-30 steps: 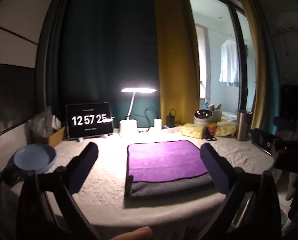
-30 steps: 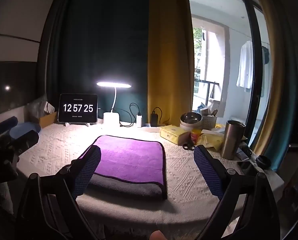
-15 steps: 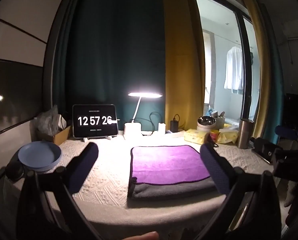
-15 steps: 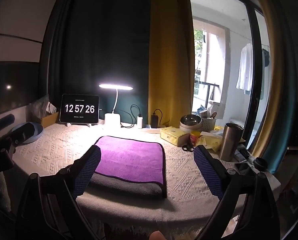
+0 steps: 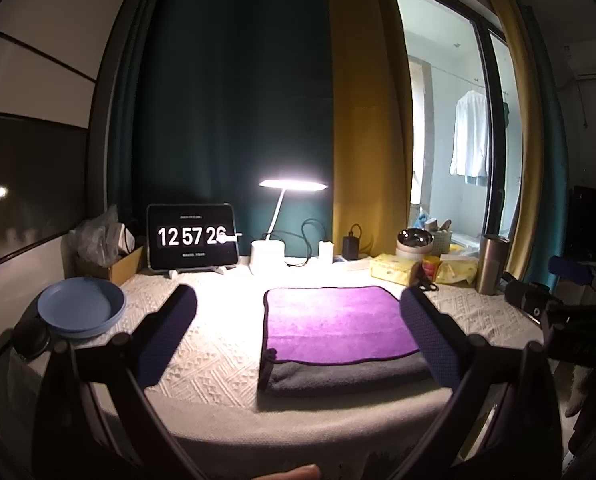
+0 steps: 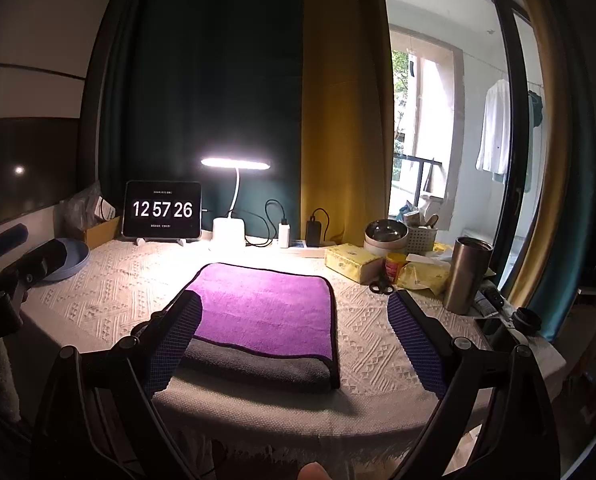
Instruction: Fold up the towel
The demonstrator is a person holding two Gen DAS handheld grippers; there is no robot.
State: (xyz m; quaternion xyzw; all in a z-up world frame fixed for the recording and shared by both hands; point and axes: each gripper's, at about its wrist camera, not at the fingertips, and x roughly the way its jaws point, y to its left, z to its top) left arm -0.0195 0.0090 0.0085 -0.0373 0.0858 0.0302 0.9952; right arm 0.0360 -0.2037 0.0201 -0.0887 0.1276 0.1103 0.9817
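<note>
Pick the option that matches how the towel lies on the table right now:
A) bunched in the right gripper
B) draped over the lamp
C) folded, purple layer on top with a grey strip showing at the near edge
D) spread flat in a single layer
C: the towel lies folded on the table, purple face up with grey showing along the near edge; both grippers are open and hold nothing.

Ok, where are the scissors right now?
The scissors lie on the tablecloth right of the towel, in front of the yellow tissue pack and left of the steel tumbler.
</note>
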